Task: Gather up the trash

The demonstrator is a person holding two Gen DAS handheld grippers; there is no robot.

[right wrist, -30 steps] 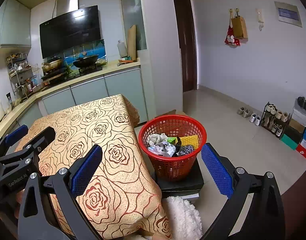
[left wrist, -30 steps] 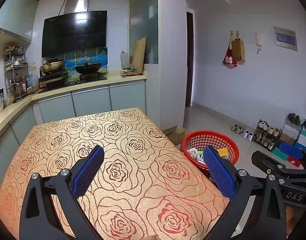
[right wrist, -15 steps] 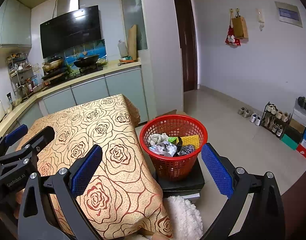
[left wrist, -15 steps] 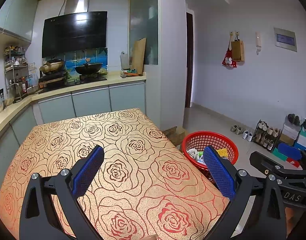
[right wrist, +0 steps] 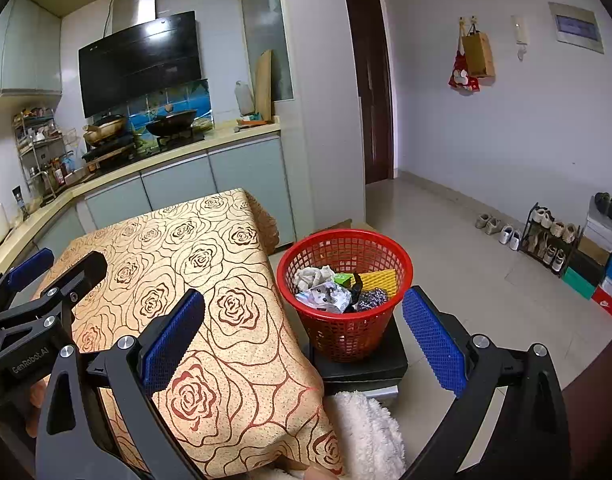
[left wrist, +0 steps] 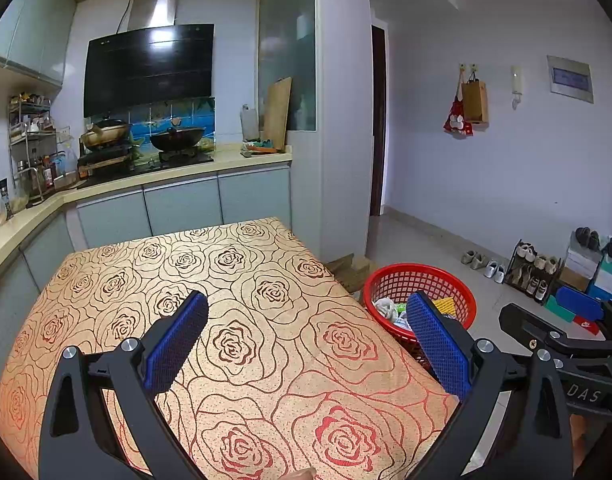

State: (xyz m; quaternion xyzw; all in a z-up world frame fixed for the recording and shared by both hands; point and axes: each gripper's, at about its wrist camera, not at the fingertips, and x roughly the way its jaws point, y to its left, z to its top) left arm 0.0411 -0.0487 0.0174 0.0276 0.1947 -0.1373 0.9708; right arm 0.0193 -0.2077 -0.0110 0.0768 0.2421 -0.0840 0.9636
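Right wrist view: both grippers hovering spread wide and empty, trash sitting in the red basket (right wrist: 343, 276) beside the table.

Right gripper (right wrist: 303, 328) is hanging over the table's near corner, blue pads (right wrist: 432, 342) parted, gripping nothing. Left gripper (left wrist: 306, 344) is hovering above the rose-patterned tablecloth (left wrist: 233, 320), fingers likewise released. Basket is standing on a dark block (right wrist: 366, 362) on the floor, just off the table edge, holding crumpled paper (right wrist: 314, 276), a printed wrapper (right wrist: 326, 298), a green carton (right wrist: 343, 279), a yellow ridged piece (right wrist: 382, 280) and a dark scrubber (right wrist: 372, 296). White fleece (right wrist: 366, 432) is lying below the basket.
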